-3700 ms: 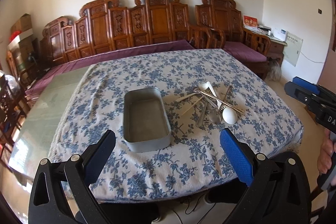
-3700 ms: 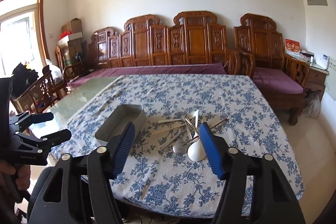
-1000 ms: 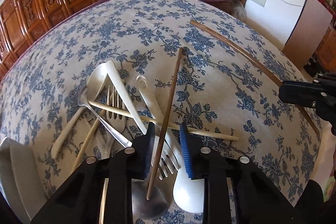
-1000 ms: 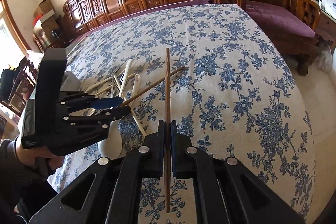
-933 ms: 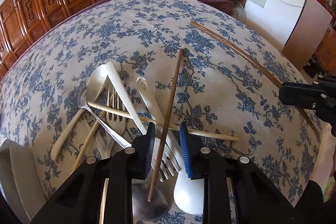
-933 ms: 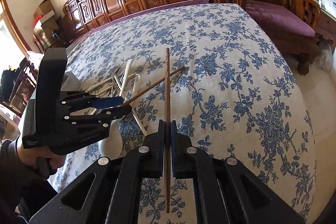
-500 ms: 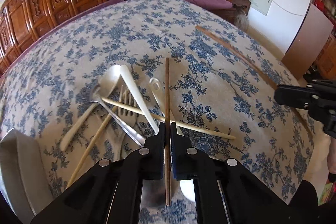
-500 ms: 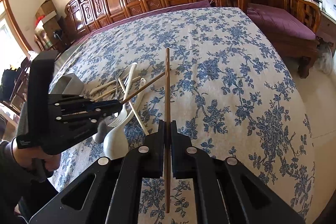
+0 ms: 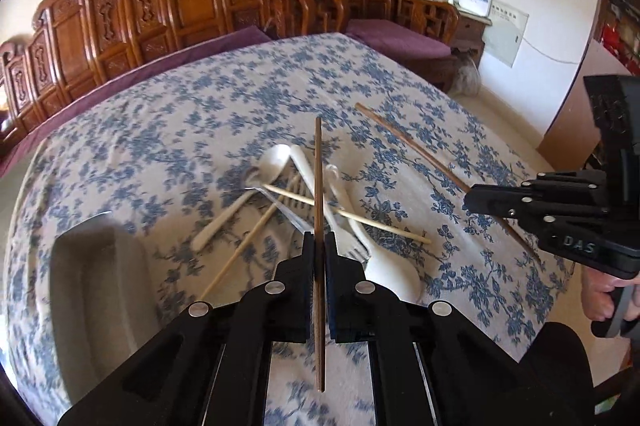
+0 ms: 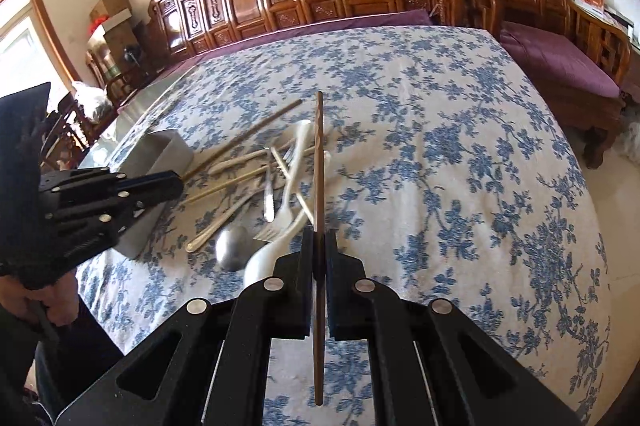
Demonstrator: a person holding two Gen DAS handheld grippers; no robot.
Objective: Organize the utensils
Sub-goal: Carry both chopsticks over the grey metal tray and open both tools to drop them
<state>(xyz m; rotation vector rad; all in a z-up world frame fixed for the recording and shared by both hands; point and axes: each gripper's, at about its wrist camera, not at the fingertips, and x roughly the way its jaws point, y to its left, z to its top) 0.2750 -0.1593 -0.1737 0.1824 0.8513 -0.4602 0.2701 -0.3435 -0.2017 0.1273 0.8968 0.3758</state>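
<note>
Starting far left with the metal tin (image 9: 96, 286) on the flower-cloth desk (image 9: 200, 86): open on top, apparently empty, waiting for cutlery. Just right of the tin, pinching a dark chopstick (image 9: 318, 186) between the pressed-together pads of the left tool (image 9: 319, 246), gripped behind the middle, with the long end poking forward, clear of the desk. Could swivel in that narrow pinch and droop, or clip the tin's rim on the way in and ping loose; best brought in low and lengthwise. Further right of the tin, under that stick, looking at the leftover heap: a white fork (image 9: 344, 226), a white spoon (image 9: 384, 266), a metal spoon (image 10: 234, 246) and pale chopsticks (image 9: 360, 216) laid across the lot. Tangled enough that lifting one piece probably drags its neighbours, maybe towards the desk edge. Farthest right of the tin, clamped just as tight in the right tool (image 10: 319, 242), a second dark chopstick (image 10: 319, 166), also off the desk. Has to cross above the whole heap to reach the tin, so risks snagging a raised handle, or clashing with the first stick if both head for the tin together. Safer one at a time. Nothing else near the tin to block the way.
</note>
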